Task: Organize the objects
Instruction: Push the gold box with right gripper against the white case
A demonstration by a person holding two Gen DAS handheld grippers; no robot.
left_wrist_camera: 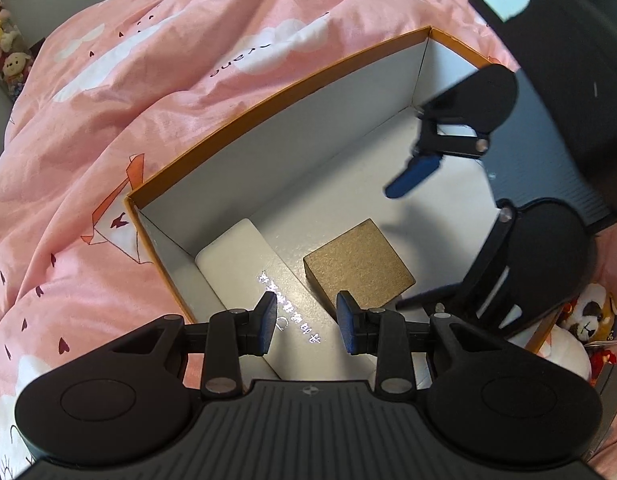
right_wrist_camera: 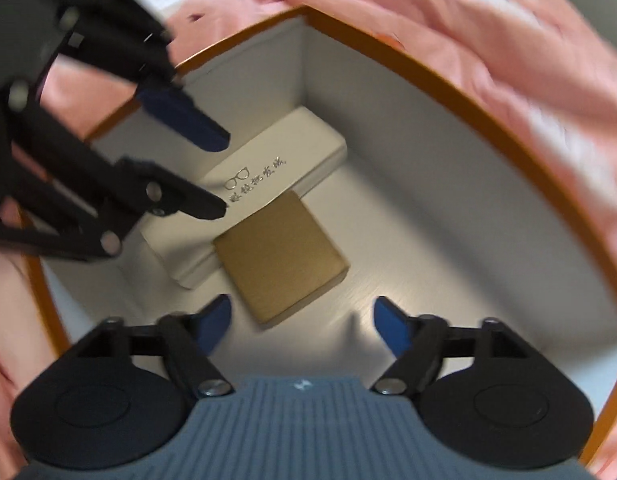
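Right wrist view, though blurred, shows your right gripper [right_wrist_camera: 302,322] spread wide and empty just above the brown box [right_wrist_camera: 280,256], which lies against the white glasses case [right_wrist_camera: 268,176] inside the orange-rimmed box [right_wrist_camera: 448,80], while your left gripper [left_wrist_camera: 306,318], narrow and seemingly empty over that case, could clip either if you drop.

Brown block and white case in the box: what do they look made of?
Brown block: looks like cork or kraft card, matte and speckled, crisp edges; can't tell which. White case: smooth, slightly glossy shell with rounded corners and silvery print, probably plastic or leatherette. Box: cardboard, thin folded walls, orange outside.
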